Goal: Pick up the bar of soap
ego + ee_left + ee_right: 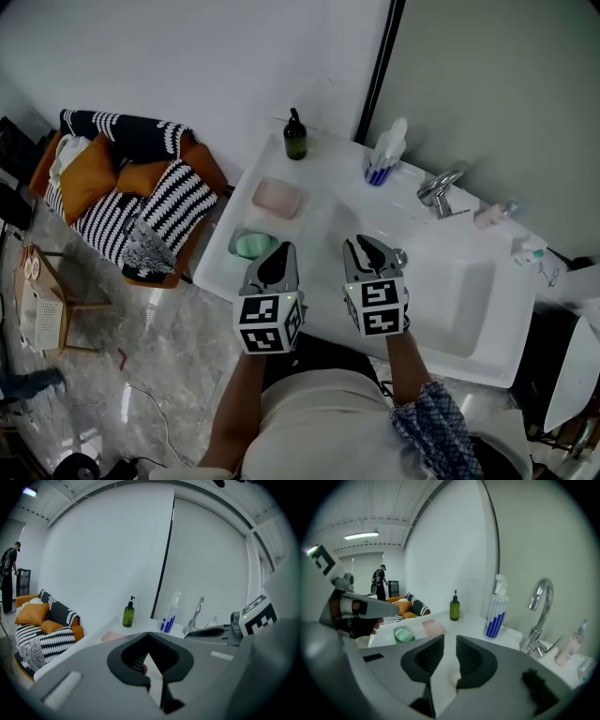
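A pink bar of soap (277, 198) lies in a pink dish on the white sink counter (323, 202); it also shows in the right gripper view (433, 627) and, partly hidden, in the left gripper view (111, 636). A green soap (251, 245) sits in a green dish near the counter's left edge, just ahead of my left gripper (278, 261), whose jaws meet with nothing held. My right gripper (370, 248) hovers over the counter's middle, its jaws a narrow gap apart and empty (450, 644). Both soaps lie ahead of the grippers, untouched.
A dark green pump bottle (295, 135) and a white-and-blue bottle (384, 155) stand at the back wall. The faucet (439, 187) and basin (469, 300) are to the right, with small bottles (492, 216) beyond. A cushioned chair (122, 187) stands left of the counter. A person (380, 581) is far behind.
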`<state>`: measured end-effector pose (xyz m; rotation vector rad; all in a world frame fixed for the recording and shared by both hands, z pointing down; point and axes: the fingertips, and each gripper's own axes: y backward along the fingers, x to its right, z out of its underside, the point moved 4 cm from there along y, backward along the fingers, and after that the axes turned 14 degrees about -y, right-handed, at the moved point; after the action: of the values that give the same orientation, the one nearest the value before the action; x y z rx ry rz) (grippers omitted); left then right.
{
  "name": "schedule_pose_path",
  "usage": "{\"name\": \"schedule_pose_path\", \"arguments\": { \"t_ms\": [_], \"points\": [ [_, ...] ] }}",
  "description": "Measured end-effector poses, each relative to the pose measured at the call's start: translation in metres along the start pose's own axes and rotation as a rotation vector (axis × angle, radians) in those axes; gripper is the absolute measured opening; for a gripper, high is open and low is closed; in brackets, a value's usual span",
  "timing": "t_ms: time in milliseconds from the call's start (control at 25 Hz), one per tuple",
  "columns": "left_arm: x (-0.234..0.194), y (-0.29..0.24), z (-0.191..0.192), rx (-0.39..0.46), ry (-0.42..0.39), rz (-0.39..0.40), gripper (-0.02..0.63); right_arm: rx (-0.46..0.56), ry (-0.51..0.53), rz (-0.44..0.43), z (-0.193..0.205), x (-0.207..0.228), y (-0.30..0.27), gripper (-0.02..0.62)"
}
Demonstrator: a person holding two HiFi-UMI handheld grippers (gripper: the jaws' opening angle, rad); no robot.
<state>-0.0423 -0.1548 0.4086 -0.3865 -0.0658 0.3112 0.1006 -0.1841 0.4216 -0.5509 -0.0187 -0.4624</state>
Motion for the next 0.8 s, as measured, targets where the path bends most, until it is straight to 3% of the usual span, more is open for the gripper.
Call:
{"name": "schedule_pose_path", "arguments": {
  "t_ms": [440,800],
  "points": [
    [0.005,-0.001,0.006,-0.003,0.029,0.024,0.008,0.021,0.002,0.034,-0.002,-0.003,0.006,0.018],
    [0.004,0.000,0.005,-0.008,0.022,0.015,0.006,0.075,-0.006,0.073,-0.009,-0.003,0.008,0.015]
  ]
}}
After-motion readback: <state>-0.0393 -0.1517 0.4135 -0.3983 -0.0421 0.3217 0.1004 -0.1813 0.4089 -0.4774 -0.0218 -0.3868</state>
